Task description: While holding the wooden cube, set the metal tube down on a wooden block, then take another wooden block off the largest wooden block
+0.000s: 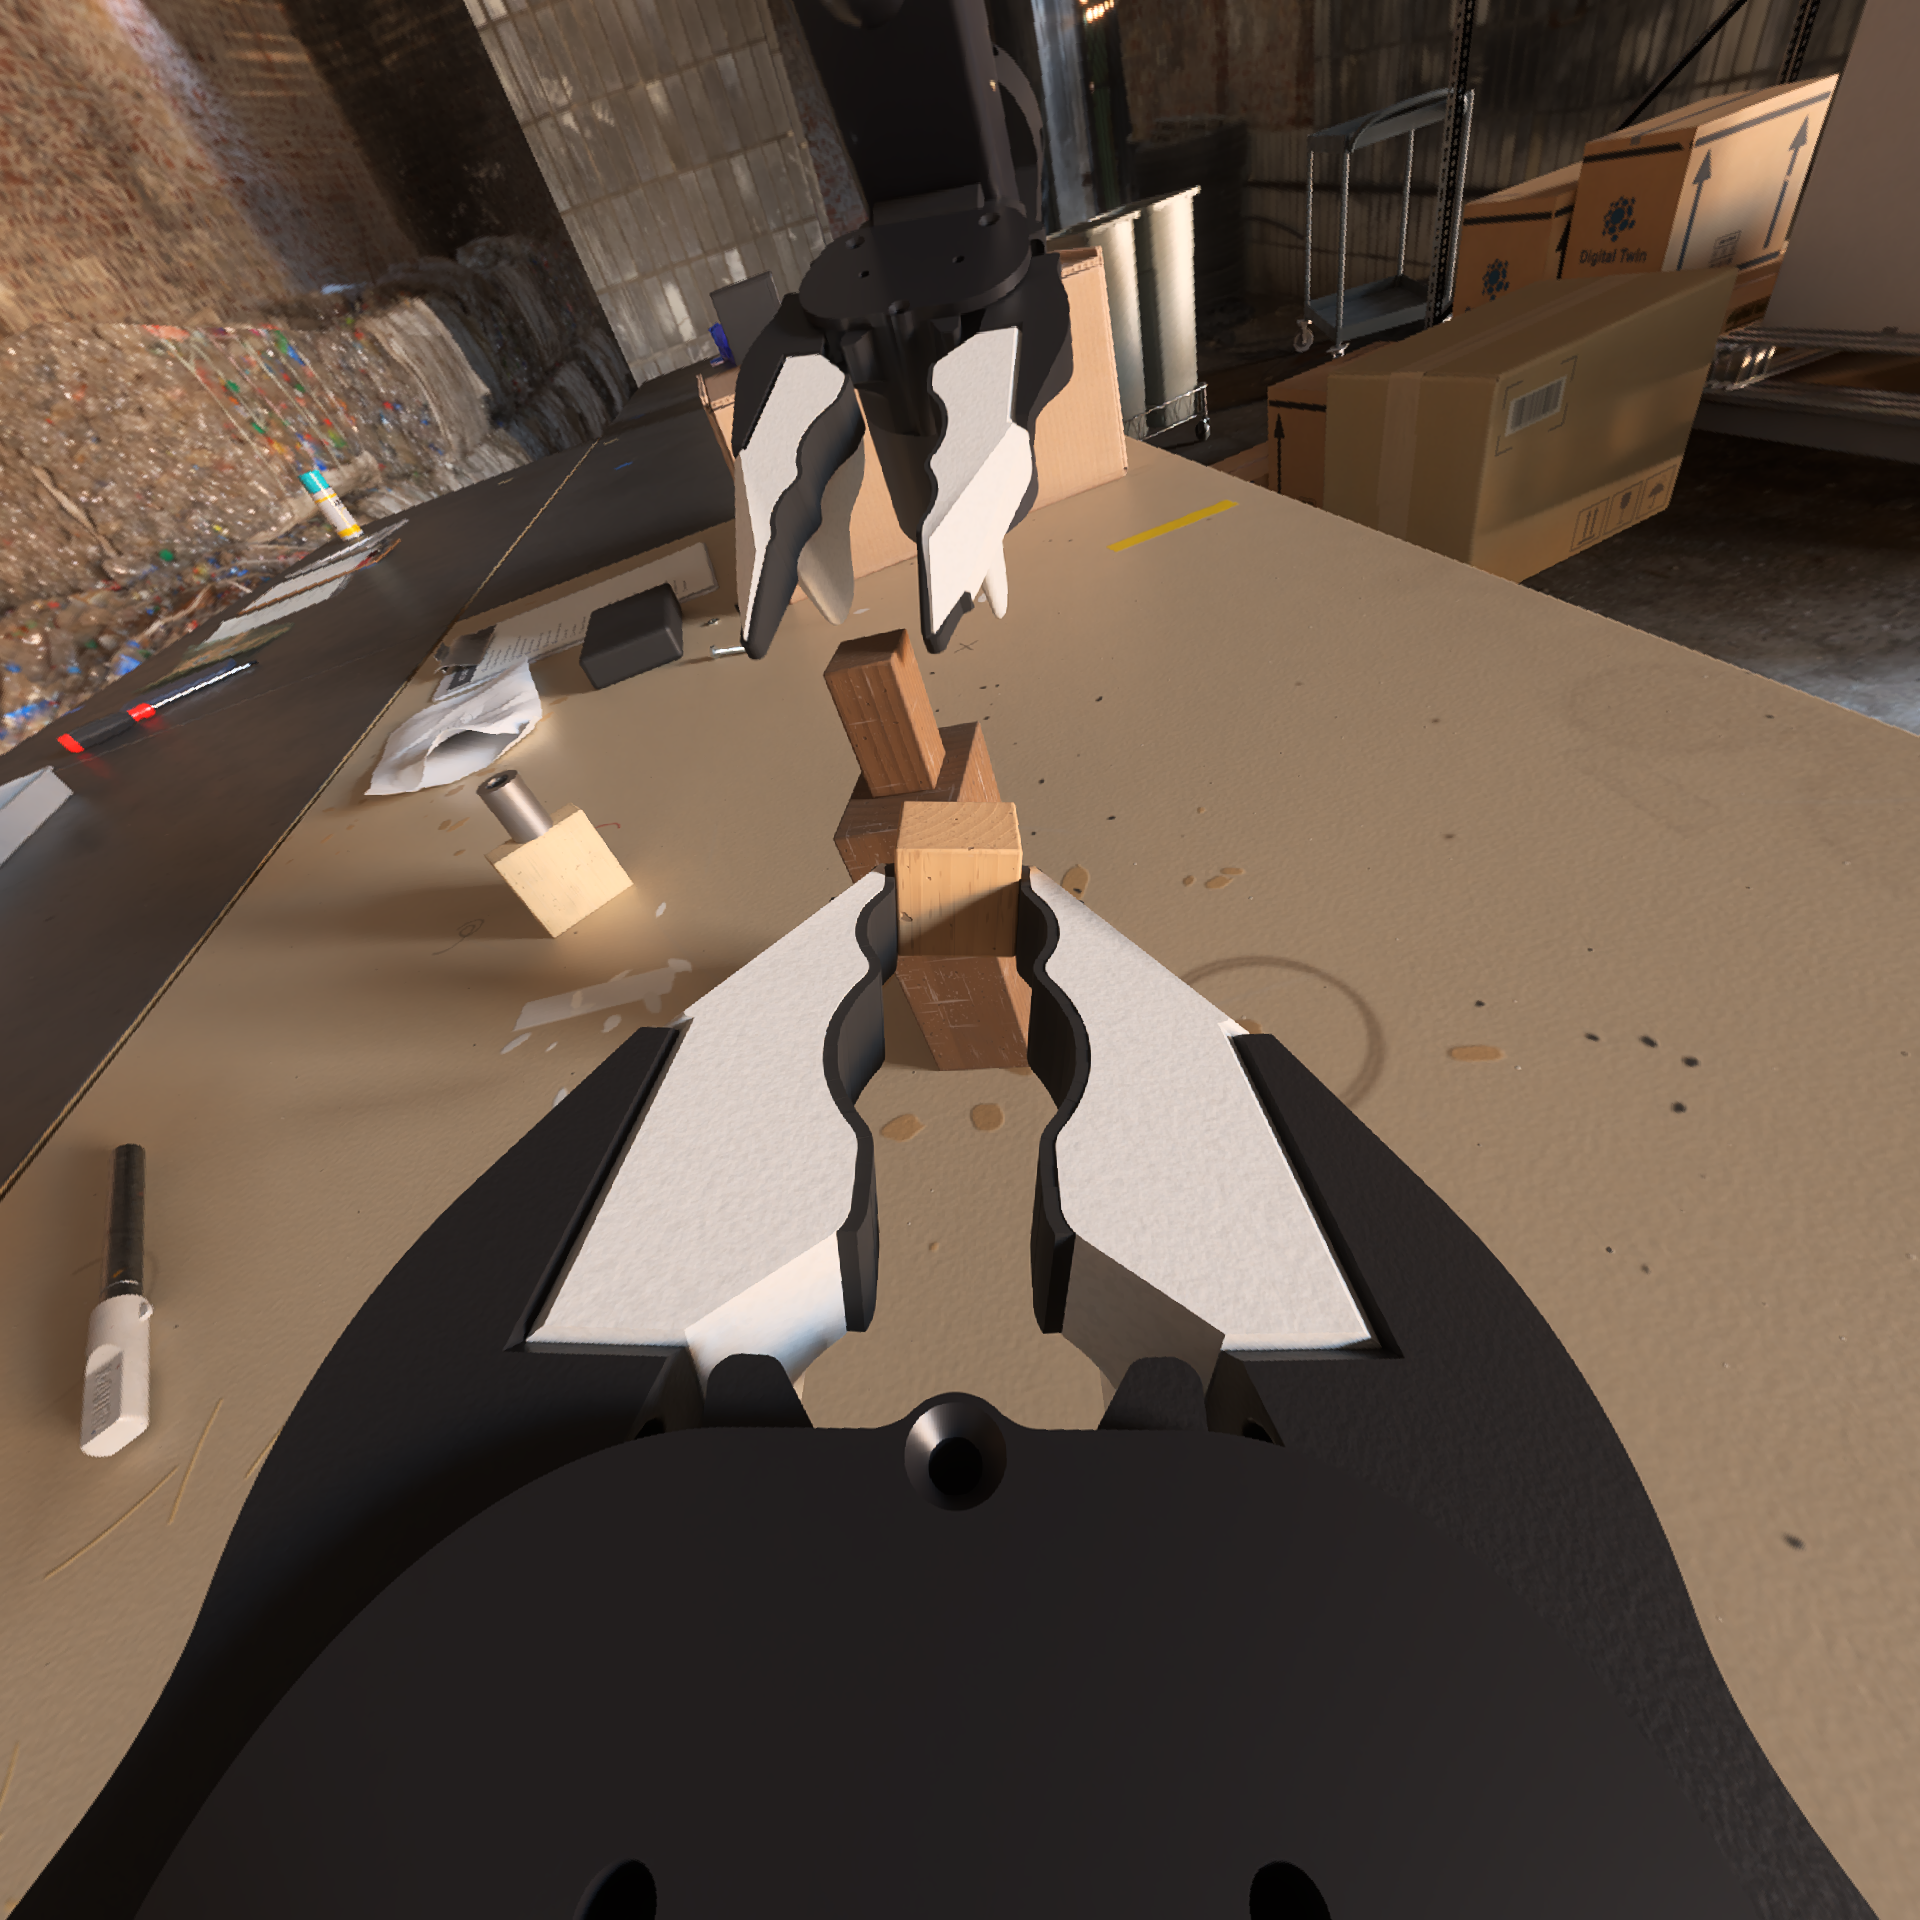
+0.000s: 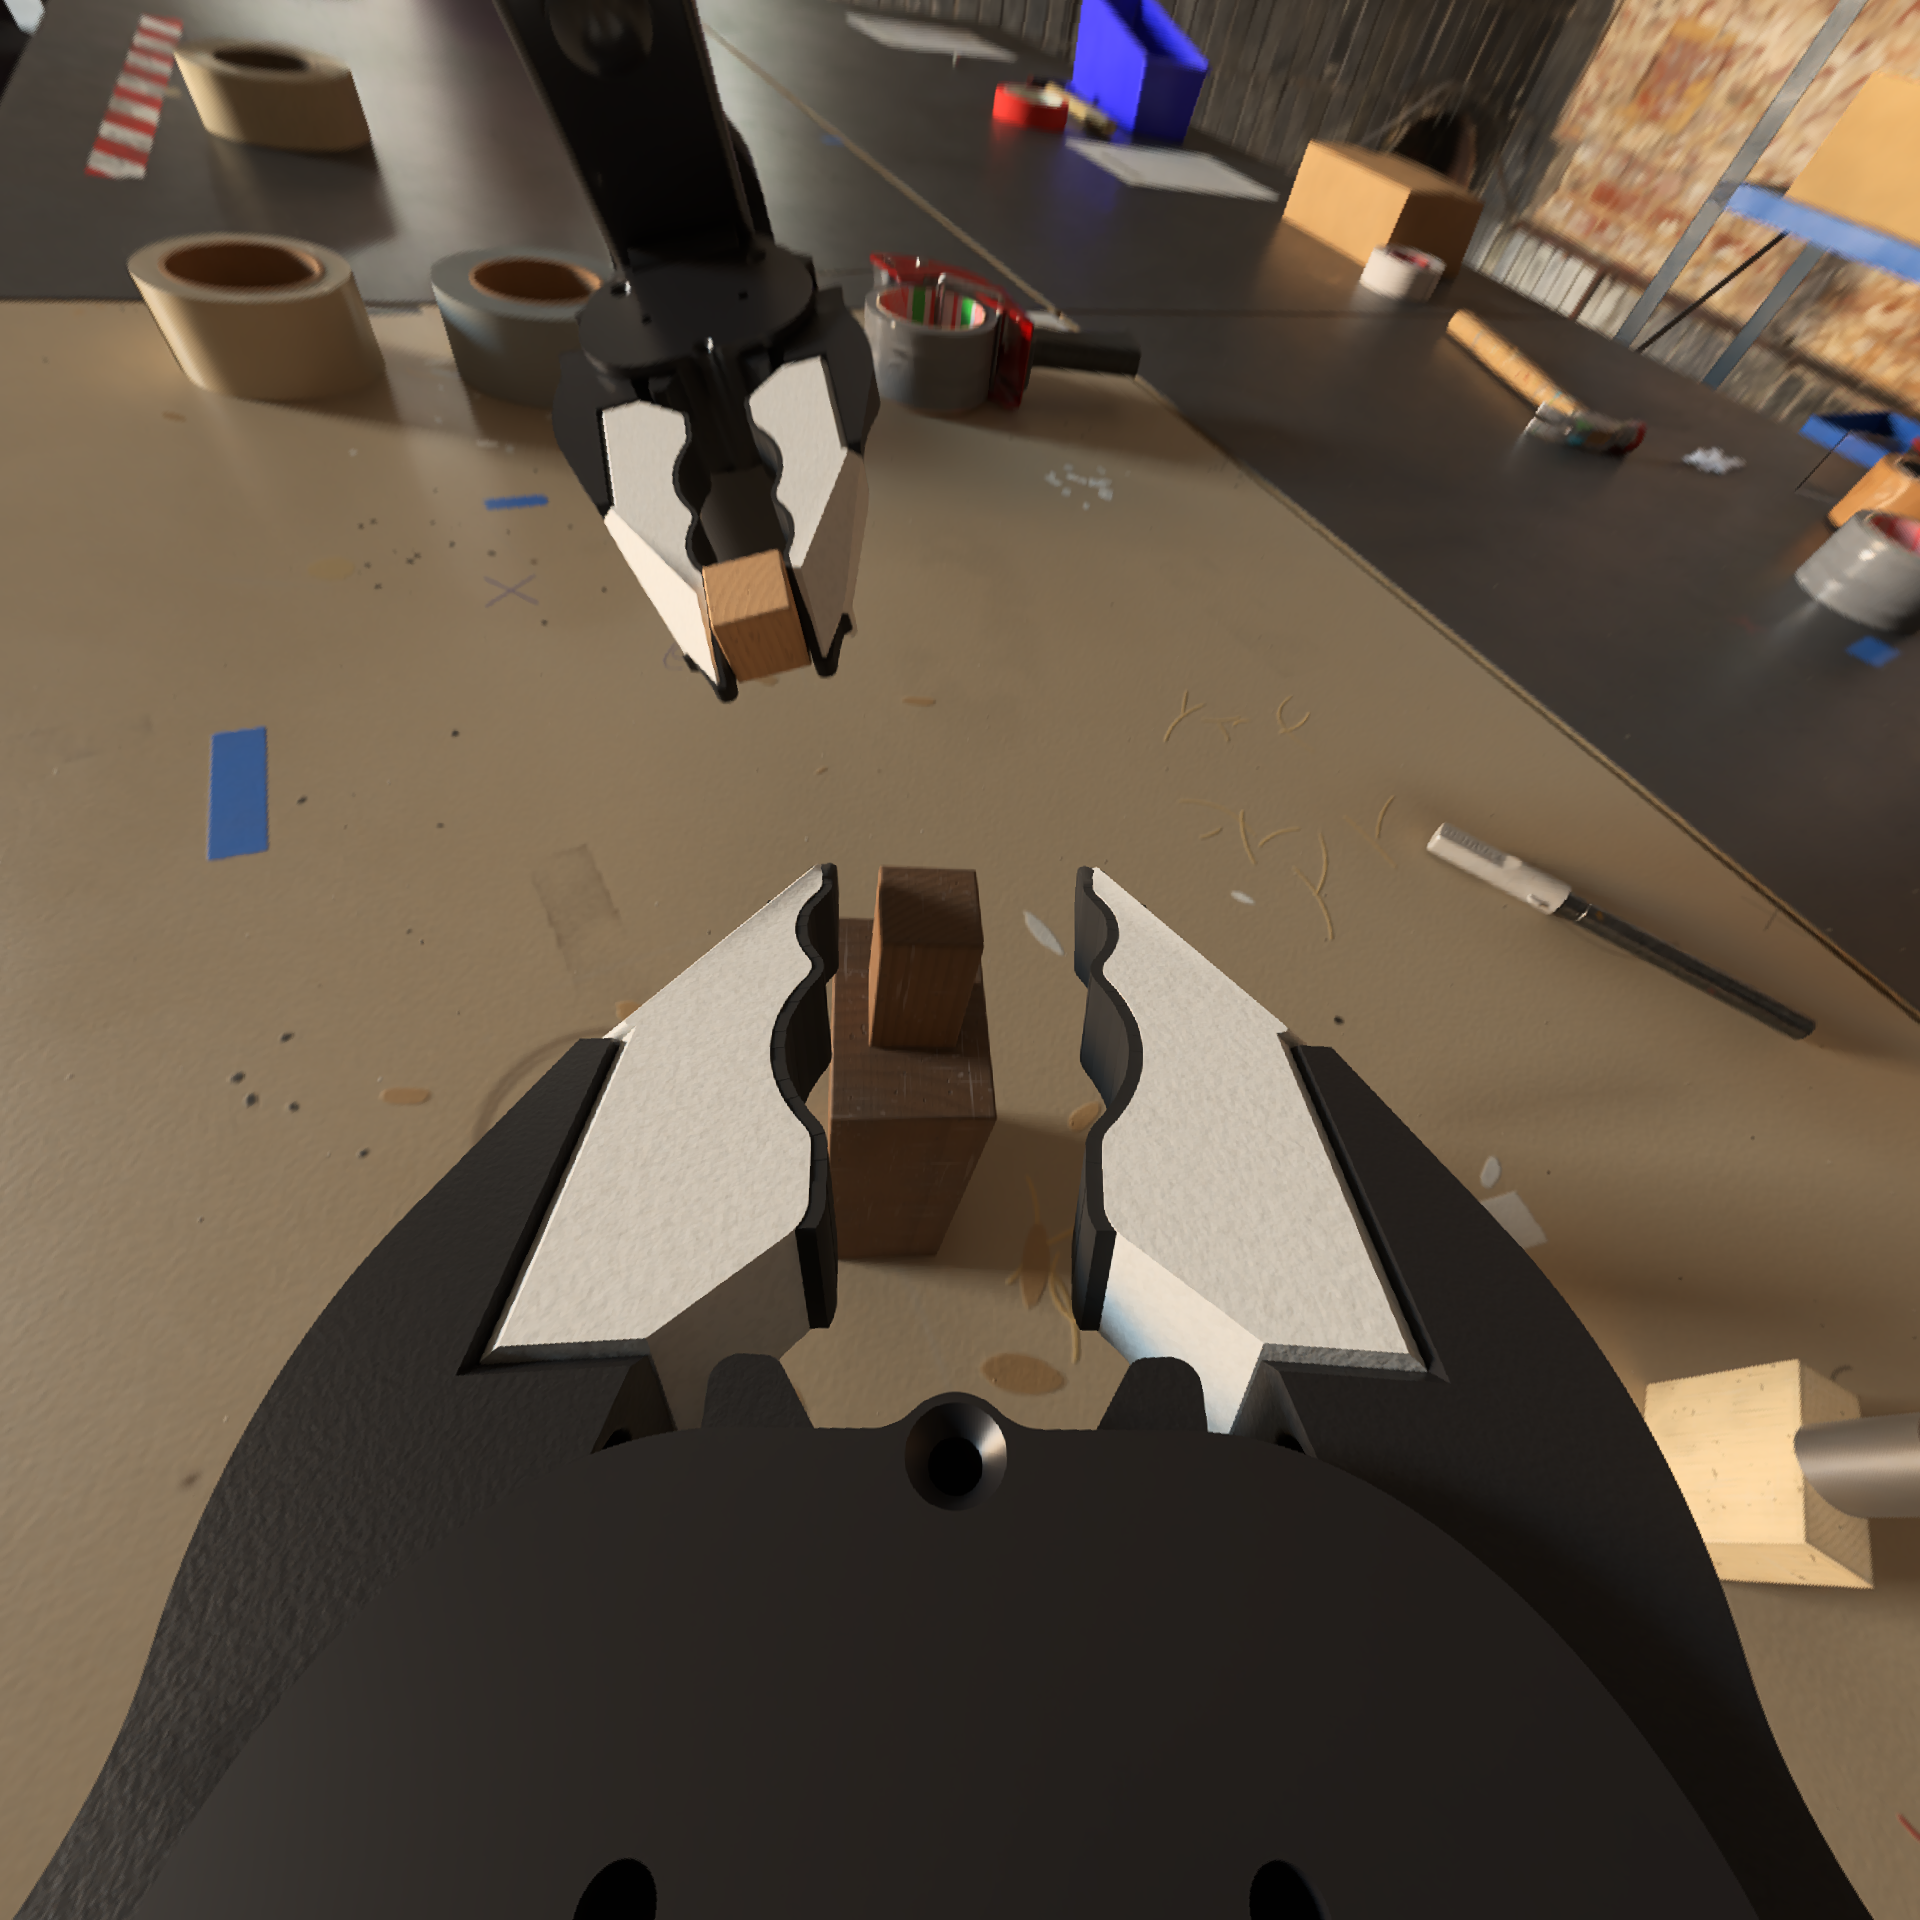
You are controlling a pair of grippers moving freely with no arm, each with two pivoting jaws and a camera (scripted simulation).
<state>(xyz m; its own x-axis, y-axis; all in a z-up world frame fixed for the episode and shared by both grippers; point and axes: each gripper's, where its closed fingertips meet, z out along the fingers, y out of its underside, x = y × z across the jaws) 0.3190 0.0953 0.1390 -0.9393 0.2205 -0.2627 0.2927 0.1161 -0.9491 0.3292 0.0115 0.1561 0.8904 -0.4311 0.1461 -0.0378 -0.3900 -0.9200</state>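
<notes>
My left gripper (image 1: 956,885) is shut on a light wooden cube (image 1: 956,847) and holds it above the table; it also shows in the right wrist view (image 2: 774,649) with the cube (image 2: 753,620). My right gripper (image 2: 956,883) is open, its fingers on either side of the top of a small reddish-brown block (image 2: 925,961), not touching it. That block stands on the largest, dark wooden block (image 2: 906,1164). The left wrist view shows the right gripper (image 1: 847,634) just above the small block (image 1: 883,717) and the large block (image 1: 961,1013). A metal tube (image 1: 512,802) rests on a pale wooden block (image 1: 561,875).
A black and white marker (image 1: 114,1309) lies at the near left. Crumpled paper (image 1: 457,727) and a black box (image 1: 629,634) lie beyond the pale block. Tape rolls (image 2: 249,312) stand behind the left gripper. Cardboard boxes (image 1: 1507,416) sit off the table's far edge.
</notes>
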